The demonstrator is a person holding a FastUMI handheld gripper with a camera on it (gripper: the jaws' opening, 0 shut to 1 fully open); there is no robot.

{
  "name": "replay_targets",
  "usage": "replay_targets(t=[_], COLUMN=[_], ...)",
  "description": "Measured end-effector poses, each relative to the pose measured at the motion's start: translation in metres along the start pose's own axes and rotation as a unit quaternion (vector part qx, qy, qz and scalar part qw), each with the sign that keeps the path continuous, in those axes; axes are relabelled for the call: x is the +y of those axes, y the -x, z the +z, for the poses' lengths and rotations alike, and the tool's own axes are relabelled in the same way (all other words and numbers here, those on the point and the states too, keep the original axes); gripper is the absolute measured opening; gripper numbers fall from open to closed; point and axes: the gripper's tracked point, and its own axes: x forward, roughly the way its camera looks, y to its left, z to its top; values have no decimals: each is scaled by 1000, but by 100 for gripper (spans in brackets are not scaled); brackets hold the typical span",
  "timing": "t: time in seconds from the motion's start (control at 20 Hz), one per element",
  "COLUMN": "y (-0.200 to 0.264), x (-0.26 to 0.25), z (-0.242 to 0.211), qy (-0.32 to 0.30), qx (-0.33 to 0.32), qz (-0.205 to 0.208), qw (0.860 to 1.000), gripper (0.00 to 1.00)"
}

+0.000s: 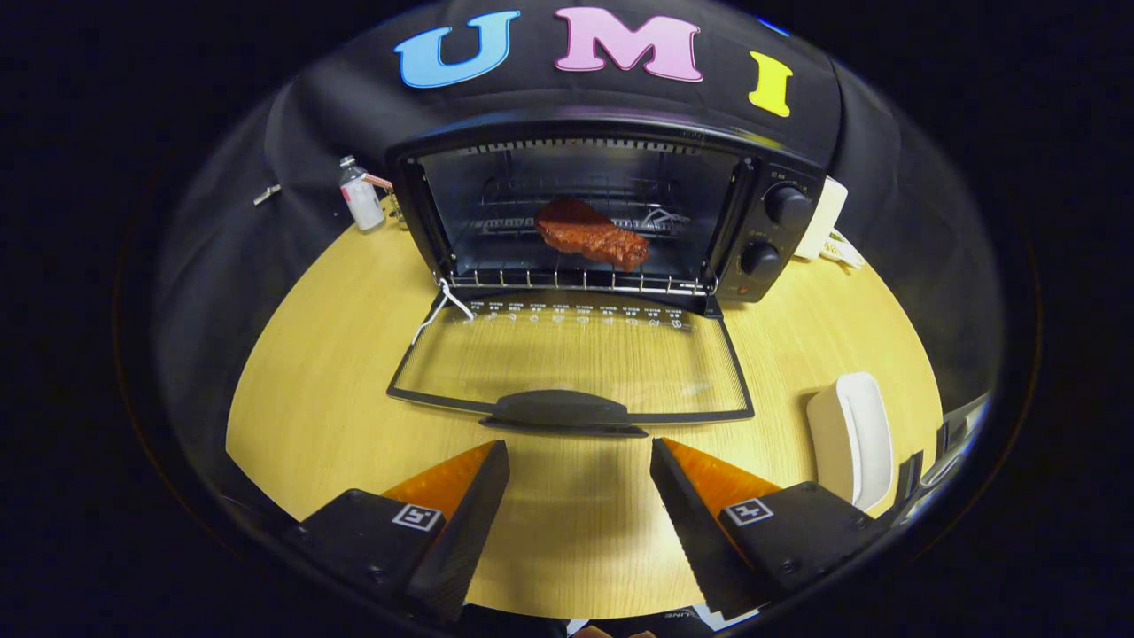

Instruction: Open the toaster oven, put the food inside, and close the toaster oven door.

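Observation:
A black toaster oven (780,239) stands at the back of the wooden table with its glass door (571,359) folded down flat toward me. A reddish-brown piece of food (589,233) lies on the wire rack inside the oven. The door's black handle (563,410) sits just ahead of my fingertips. My gripper (580,447) is open above the table, nothing between its orange and black fingers (469,501).
A white dish (855,439) rests on the table to the right of the fingers. A small clear bottle (361,197) stands left of the oven. A white plug and cord (828,226) lie behind the oven's right side, by its two knobs.

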Motion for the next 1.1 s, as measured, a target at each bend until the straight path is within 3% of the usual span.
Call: replay_targets(t=[0.35,1.1], y=[-22,-32], x=[-1,8], z=[-23,-7], qy=[22,-28], qx=[36,50], qz=[-20,-9], qw=[999,998], gripper=[98,97])
